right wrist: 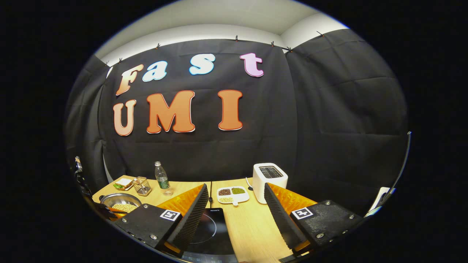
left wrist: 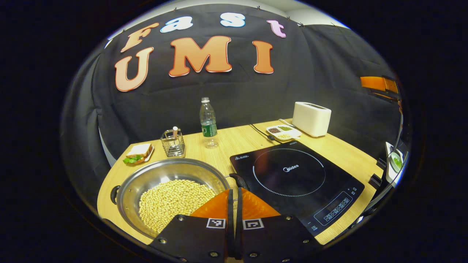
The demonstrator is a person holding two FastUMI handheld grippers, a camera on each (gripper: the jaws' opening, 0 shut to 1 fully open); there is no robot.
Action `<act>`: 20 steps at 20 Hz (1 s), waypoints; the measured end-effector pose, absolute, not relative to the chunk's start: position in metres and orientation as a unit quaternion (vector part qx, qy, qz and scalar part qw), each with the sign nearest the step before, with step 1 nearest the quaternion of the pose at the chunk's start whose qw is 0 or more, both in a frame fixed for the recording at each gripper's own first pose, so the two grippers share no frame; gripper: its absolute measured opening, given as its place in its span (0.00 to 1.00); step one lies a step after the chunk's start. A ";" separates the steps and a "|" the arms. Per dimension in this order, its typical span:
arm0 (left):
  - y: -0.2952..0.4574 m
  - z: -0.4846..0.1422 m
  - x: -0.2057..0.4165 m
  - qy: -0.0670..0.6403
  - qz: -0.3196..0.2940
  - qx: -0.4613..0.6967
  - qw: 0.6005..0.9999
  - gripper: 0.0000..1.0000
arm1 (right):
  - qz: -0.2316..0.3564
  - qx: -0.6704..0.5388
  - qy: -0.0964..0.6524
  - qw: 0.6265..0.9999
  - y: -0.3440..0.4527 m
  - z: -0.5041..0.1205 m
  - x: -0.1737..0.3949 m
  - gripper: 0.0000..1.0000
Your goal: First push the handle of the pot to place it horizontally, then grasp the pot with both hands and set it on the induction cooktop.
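A steel pot (left wrist: 166,171) holding pale beans stands at the table's left, with one black handle (left wrist: 114,193) on its left rim and another black handle (left wrist: 238,179) on its right rim. My left gripper (left wrist: 234,190) is shut, its orange fingers pressed together, tips right at the right handle. To the pot's right lies the black induction cooktop (left wrist: 296,179). In the right gripper view, my right gripper (right wrist: 234,187) is open and held above the cooktop (right wrist: 208,230), with nothing between its fingers. The pot (right wrist: 121,203) is far to its left.
Behind the pot stand a wire holder (left wrist: 173,143), a sandwich on a plate (left wrist: 139,152) and a water bottle (left wrist: 208,122). A white toaster (left wrist: 311,118), a divided dish of beans (left wrist: 283,132) and a cable (left wrist: 260,132) lie behind the cooktop.
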State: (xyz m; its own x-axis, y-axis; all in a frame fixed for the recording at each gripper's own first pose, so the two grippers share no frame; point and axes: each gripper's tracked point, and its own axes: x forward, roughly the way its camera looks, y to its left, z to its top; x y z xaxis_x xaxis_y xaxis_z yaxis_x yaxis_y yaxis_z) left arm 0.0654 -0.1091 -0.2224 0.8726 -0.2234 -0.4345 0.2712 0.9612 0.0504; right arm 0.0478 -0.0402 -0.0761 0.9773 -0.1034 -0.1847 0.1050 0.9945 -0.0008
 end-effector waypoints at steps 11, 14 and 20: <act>0.053 -0.157 0.033 0.142 -0.013 0.027 0.989 0.02 | 0.035 0.000 0.095 0.995 0.093 -0.079 0.038 0.95; 0.095 -0.151 0.023 0.127 0.018 0.029 0.991 0.02 | 0.056 0.006 0.105 0.993 0.131 -0.092 0.038 0.95; 0.135 -0.178 0.026 0.141 0.022 -0.017 0.990 0.14 | 0.070 0.003 0.135 0.988 0.184 -0.132 0.042 0.95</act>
